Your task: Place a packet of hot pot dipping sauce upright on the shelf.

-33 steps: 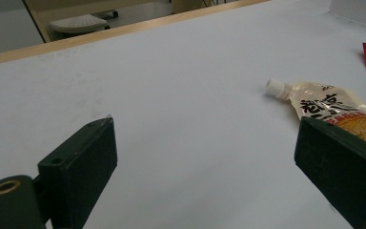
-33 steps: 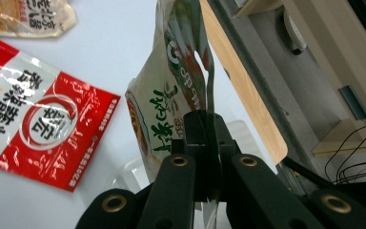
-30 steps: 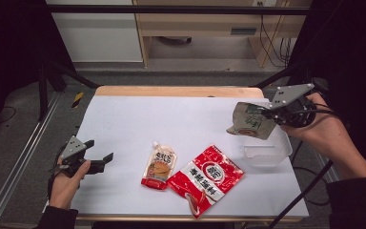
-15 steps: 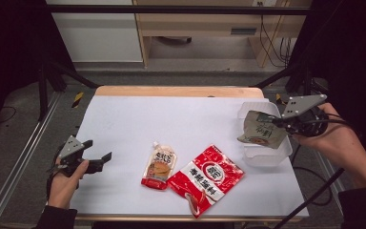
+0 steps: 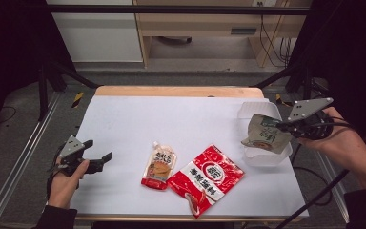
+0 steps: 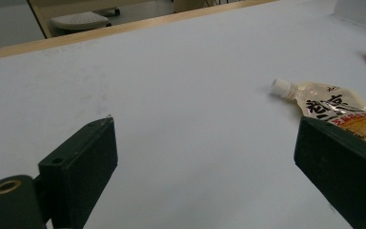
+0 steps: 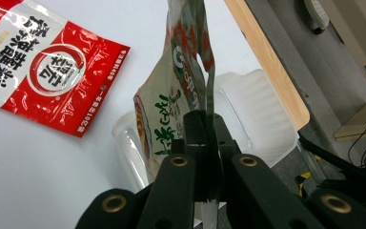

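Note:
My right gripper [image 5: 281, 126] is shut on the edge of a pale green snack packet [image 5: 265, 135], which hangs over a clear plastic tray [image 5: 259, 110] at the table's right side. In the right gripper view the jaws pinch the packet [image 7: 171, 100] above the tray [image 7: 257, 109]. My left gripper [image 5: 99, 156] rests open near the table's left edge, nothing between its jaws. A spouted sauce pouch [image 5: 159, 164] lies in the middle, seen just past the open left gripper [image 6: 205, 157] as the pouch [image 6: 333, 107]. A red packet [image 5: 206, 177] lies beside the pouch, also the red packet [image 7: 43, 62].
The white table surface [image 5: 171, 119] has a wooden far edge [image 5: 176, 90]. Metal frame rails run along the left and right sides. Cables trail off the right edge of the table.
My right gripper has carried the green packet to the right and down, from beside the tray to over it. The left gripper has stayed where it was.

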Demonstrator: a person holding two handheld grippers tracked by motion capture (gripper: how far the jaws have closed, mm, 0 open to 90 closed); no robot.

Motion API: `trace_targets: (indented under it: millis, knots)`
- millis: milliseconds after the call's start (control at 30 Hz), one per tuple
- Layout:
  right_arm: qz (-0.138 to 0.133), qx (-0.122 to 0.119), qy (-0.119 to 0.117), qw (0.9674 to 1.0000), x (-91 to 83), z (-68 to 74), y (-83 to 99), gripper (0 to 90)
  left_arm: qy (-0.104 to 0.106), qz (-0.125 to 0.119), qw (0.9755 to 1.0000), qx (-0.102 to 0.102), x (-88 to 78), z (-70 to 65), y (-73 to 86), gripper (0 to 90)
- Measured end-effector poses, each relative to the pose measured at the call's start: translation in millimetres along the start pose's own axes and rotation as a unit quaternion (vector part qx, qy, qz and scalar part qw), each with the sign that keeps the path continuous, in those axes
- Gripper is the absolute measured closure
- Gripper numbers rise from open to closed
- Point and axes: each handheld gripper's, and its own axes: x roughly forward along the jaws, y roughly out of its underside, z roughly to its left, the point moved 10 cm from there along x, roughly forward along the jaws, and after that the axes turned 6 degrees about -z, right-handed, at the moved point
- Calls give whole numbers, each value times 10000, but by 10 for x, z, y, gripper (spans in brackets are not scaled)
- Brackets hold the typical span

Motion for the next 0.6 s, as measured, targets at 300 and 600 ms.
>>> trace_targets:
  millis: [300, 600]
  knots:
    - [67, 116, -193, 9997, 6, 4, 121, 900, 28, 3, 10000, 1, 9, -26, -3, 71]
    - [-13, 233, -463, 9987, -29, 25, 229, 900, -34, 6, 10000, -37, 10, 11, 2, 72]
